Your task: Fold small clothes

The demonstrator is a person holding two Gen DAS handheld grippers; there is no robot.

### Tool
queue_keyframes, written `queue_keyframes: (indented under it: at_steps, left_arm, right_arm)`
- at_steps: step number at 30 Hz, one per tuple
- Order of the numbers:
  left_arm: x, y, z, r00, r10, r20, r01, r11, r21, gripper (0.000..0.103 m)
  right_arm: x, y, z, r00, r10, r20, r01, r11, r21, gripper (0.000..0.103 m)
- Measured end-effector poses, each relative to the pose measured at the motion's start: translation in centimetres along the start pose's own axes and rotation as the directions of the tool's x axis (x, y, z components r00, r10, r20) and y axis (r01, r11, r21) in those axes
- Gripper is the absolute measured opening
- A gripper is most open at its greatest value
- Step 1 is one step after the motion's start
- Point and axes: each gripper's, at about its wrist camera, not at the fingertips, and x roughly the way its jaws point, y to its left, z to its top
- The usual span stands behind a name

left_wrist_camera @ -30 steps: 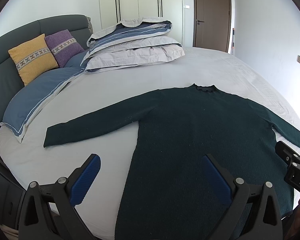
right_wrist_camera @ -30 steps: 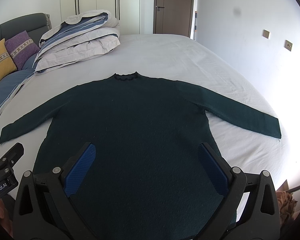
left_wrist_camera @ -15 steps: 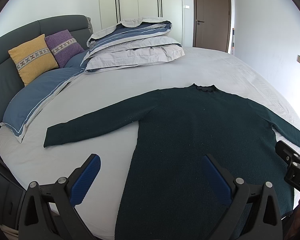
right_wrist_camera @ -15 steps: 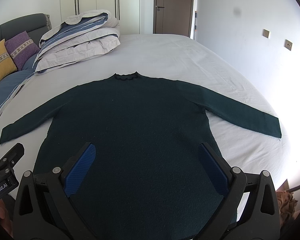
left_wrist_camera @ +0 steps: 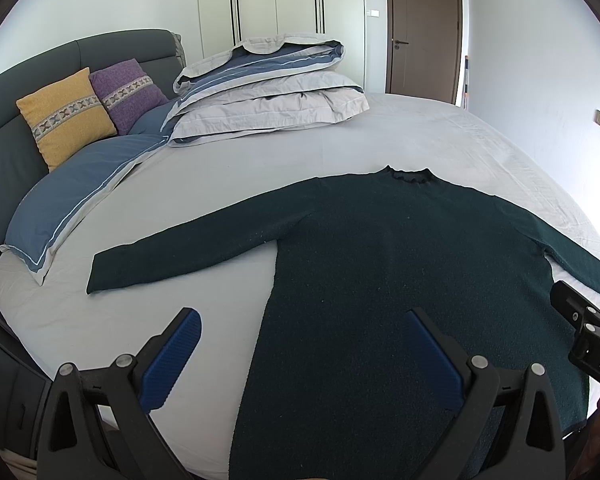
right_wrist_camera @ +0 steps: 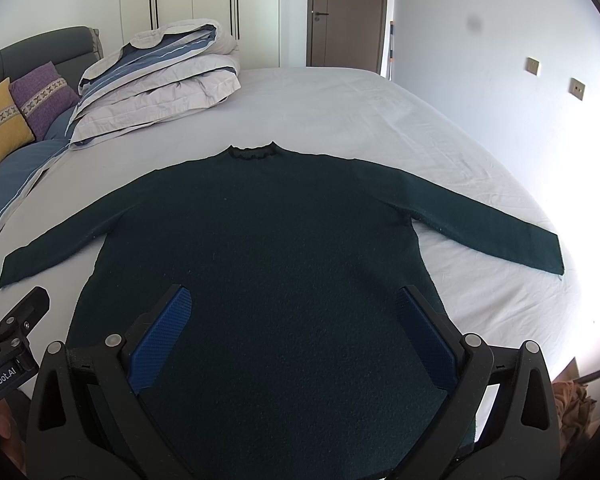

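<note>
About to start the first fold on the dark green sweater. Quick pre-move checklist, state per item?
1. Sweater lies flat, front smooth: ok.
2. Both sleeves spread out, left sleeve and right sleeve uncrossed: ok.
3. Left gripper open, nothing held: ok.
4. Right gripper open, nothing held: ok.
5. Folded duvet and pillow apart from the sweater: ok.
6. Hem near the bed edge lying straight: cannot tell, hidden behind the grippers.

No visible change, sweater point(right_wrist_camera: 284, 264) lying flat as before, both tongs holding position, spread wide
</note>
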Motion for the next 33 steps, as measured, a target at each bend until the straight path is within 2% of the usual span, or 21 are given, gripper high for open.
queue_keyframes:
  at_steps: [12, 18, 22, 25, 27, 29, 31, 33]
  left_arm:
    - [0.2, -0.3, -0.7, 1.0, 0.017, -0.002, -0.017, 1.0, -0.003, 0.103]
    - [0.5, -1.6, -0.9, 0.999, 0.042, 0.014, -0.043, 0.997, 0.058, 0.103]
    - [0.2, -2.7, -0.9, 0.997, 0.027, 0.067, -0.033, 0.995, 0.09, 0.103]
    - [1.0, -3.9, -0.8, 0.996, 0.059, 0.073, -0.07, 0.984, 0.161, 0.103]
    - [1.9, -4.9, -0.9, 0.992, 0.102, 0.077, -0.117, 0.968, 0.222, 0.103]
    - [2.5, -5.6, -0.9, 0.989, 0.114, 0.09, -0.133, 0.959, 0.252, 0.103]
    - [3.2, -6.3, -0.9, 0.988, 0.127, 0.088, -0.146, 0.949, 0.28, 0.103]
    - [4.3, -6.9, -0.7, 0.991, 0.117, 0.058, -0.129, 0.945, 0.302, 0.103]
  right_arm:
    - [0.4, 0.0, -0.4, 1.0, 0.008, -0.011, -0.007, 1.0, 0.01, 0.103]
    - [1.8, -1.4, -0.2, 0.999, 0.03, -0.021, -0.029, 0.999, 0.042, 0.103]
    - [2.3, -4.6, 0.1, 0.998, 0.054, 0.02, -0.056, 0.992, 0.112, 0.103]
    - [3.1, -10.5, 0.4, 0.995, 0.068, 0.07, -0.083, 0.967, 0.24, 0.103]
    - [4.1, -15.9, 0.3, 0.994, 0.053, 0.097, -0.085, 0.929, 0.36, 0.103]
    - [5.3, -22.6, -0.6, 0.993, 0.019, 0.118, -0.078, 0.85, 0.522, 0.103]
    - [7.0, -29.4, -2.4, 0.995, -0.004, 0.098, -0.065, 0.716, 0.695, 0.099]
    - [8.6, -35.6, -5.0, 0.993, 0.017, 0.117, -0.107, 0.548, 0.83, 0.091]
